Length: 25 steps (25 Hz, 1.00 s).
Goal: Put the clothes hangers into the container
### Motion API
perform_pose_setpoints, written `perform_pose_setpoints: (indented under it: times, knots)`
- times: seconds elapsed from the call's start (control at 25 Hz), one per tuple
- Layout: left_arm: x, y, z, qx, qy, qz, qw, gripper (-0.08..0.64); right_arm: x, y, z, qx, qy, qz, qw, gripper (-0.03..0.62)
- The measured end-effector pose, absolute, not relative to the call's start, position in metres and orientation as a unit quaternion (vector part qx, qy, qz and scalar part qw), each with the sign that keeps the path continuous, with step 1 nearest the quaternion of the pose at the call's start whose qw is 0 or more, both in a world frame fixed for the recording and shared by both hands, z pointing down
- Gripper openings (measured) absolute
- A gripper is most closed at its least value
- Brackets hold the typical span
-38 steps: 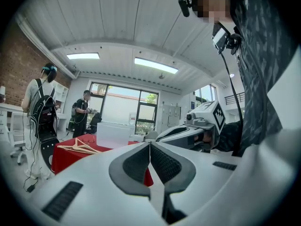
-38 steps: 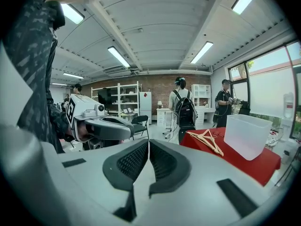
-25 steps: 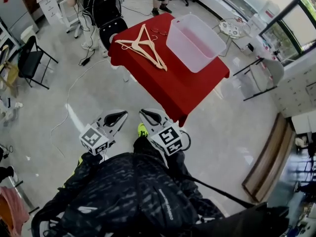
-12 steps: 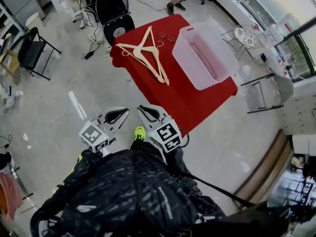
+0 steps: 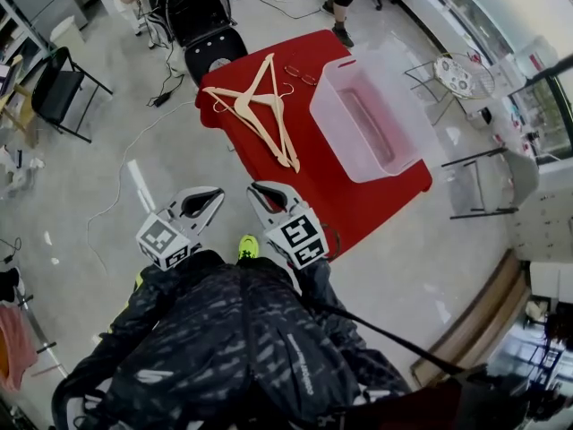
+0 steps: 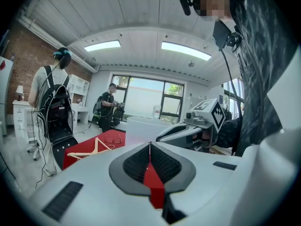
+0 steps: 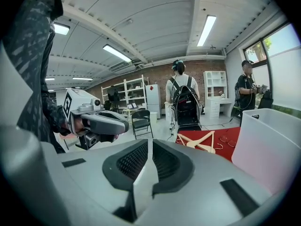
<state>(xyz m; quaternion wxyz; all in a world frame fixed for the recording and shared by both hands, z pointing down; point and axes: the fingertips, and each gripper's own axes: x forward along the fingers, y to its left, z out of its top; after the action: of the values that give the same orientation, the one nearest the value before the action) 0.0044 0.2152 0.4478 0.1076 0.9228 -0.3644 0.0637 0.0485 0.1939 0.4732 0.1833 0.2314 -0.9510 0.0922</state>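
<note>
Head view: left gripper (image 5: pixel 213 195) and right gripper (image 5: pixel 260 192) are held side by side, low at the person's front, near the table's (image 5: pixel 358 206) near edge and not over it. The table wears a red cloth (image 5: pixel 313 173). The hangers (image 5: pixel 260 115), pale wood, triangular with wire hooks, lie overlapped in a pile on the cloth's left half. The container (image 5: pixel 327 106), a translucent, rectangular tub with rounded corners, stands on the right half, apart from the hangers. Only this view gives that layout from above. A small wire item (image 5: pixel 300 72) lies at the far edge; possibly spectacles, too small to be sure. A black folding chair (image 5: pixel 54 97) stands far left on the glossy floor.

Left gripper view: the left gripper (image 6: pixel 149 147) is clenched, its black ribbed pads meeting along a thin line with nothing between them; a red sliver shows in the slot behind. Beyond the white shell: the hangers (image 6: pixel 94 149) on the cloth at left, the container (image 6: pixel 141 126) behind, the right gripper (image 6: pixel 188 128) to the right. A person with a backpack (image 6: pixel 51 107) stands far left, seen upright only here.

Right gripper view: the right gripper (image 7: pixel 150 147) is also clenched and empty, with only a hairline slit between the pads. The left gripper (image 7: pixel 101 121) shows at left, the hangers (image 7: pixel 202 140) ahead, and the container's wall (image 7: pixel 268 145) close at right. Brick wall and white shelving show at the far end.
</note>
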Motion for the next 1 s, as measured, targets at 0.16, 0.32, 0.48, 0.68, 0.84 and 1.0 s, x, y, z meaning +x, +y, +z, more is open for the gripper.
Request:
perform_pose_setpoints:
  times: [0.16,0.32,0.48,0.68,0.84,1.0]
  knots:
    - [0.009,0.183,0.44,0.923,-0.361,0.067,0.114,0.011,0.05,0.161,0.468,0.233,-0.95,0.097,0.186,0.02]
    - [0.009,0.157,0.445,0.923,-0.358,0.069,0.121,0.011,0.052,0.132,0.479,0.237,-0.945,0.107,0.196,0.066]
    - [-0.002,0.126,0.448,0.924,-0.355,0.07,0.125,0.011,0.048,0.096,0.491,0.248,-0.939,0.116,0.208,0.075]
    - [-0.013,0.086,0.458,0.929,-0.341,0.069,0.13,0.011,0.038,0.056,0.51,0.258,-0.931,0.119,0.227,0.092]
    - [-0.018,0.057,0.48,0.935,-0.322,0.069,0.134,0.011,0.026,0.025,0.541,0.26,-0.924,0.125,0.251,0.109]
    - [-0.027,0.026,0.508,0.938,-0.307,0.071,0.145,0.011,0.014,-0.004,0.576,0.257,-0.916,0.15,0.27,0.132]
